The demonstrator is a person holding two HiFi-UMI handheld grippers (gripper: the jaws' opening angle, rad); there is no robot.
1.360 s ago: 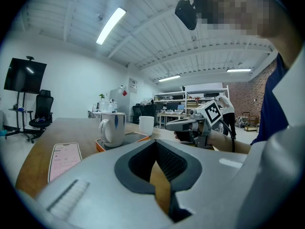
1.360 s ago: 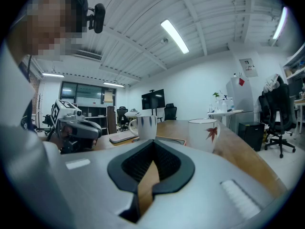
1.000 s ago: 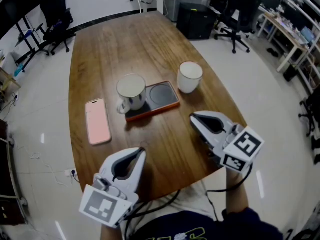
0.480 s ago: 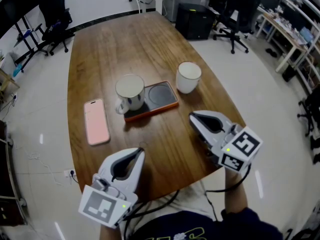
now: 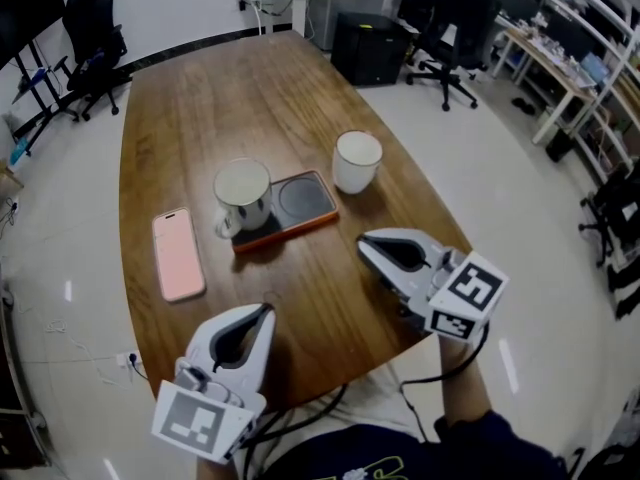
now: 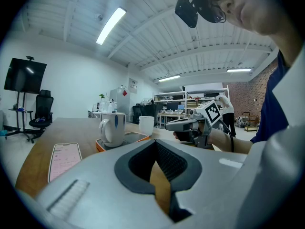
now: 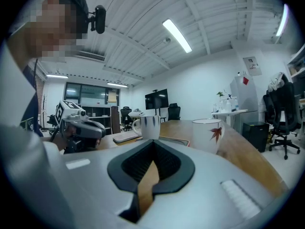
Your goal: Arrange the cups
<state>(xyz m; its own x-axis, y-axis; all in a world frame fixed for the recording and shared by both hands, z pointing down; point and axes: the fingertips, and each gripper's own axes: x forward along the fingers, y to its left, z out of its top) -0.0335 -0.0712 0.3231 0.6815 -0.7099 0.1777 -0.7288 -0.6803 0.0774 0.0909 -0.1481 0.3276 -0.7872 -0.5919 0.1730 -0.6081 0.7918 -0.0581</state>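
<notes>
**Cups Not Moved Yet, Both Claws Shut and Empty**

Very little is changed from a second ago. Only the head view is slid a bit, so everything is seen a little more to the left. The cups are not moved, and the two claws are kept in the same spots near the close edge of the table (image 5: 230, 98).

The left gripper (image 5: 262, 311) is held low over the table edge. Its jaws are pressed together and nothing is held in them. The right gripper (image 5: 364, 240) is held the same way on the other side. Its jaws are closed tight too, and nothing is caught between them. Both are pointed at the cups, but they are kept well apart from them.

The mug with a handle (image 5: 243, 192) is stood on the left half of the orange tray (image 5: 308, 200). The right half of the tray is left bare, and a round ring is seen on it. The white cup (image 5: 357, 160), with a red leaf painted on it, is stood on the wood just beside the tray's far right corner. A pink phone (image 5: 178, 254) is laid flat to the left, apart from the tray.

So the job is most likely not begun, or a rest is being taken. It is guessed that the white cup is meant for the bare ring. For that, the right claw must first be opened and brought up to the cup, since it is the closer one.
</notes>
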